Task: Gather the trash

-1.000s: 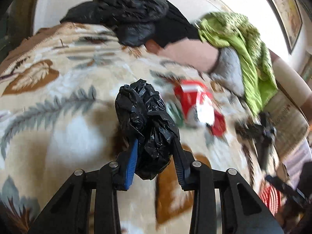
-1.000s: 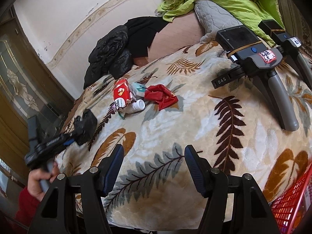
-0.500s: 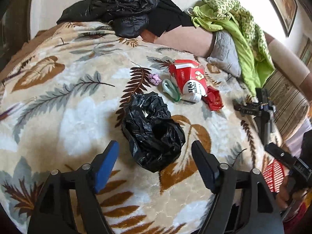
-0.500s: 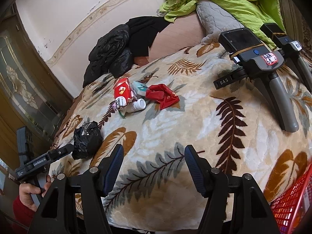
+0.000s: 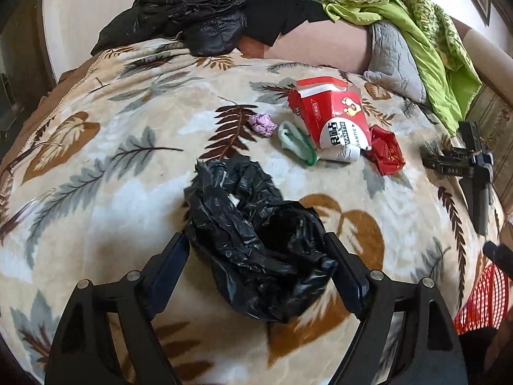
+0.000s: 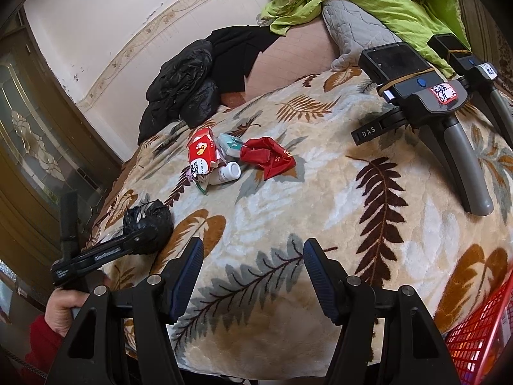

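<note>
Lying loose between just-opened left gripper (image 5: 256,276), crumpled black bag (image 5: 253,240), leaf-patterned blanket (image 5: 105,211)

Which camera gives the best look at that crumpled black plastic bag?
The left wrist view: the black plastic bag fills the centre, creases clear. The right wrist view shows it small and far off, partly behind the left tool.

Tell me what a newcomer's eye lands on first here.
First, the crumpled black plastic bag lying on the leaf-patterned blanket between the open left tongs, whose jaws have just been opening. Beyond it sits a bright cluster of trash: a red carton and a red wrapper. A red basket peeks in at the bed's near edge.
</note>
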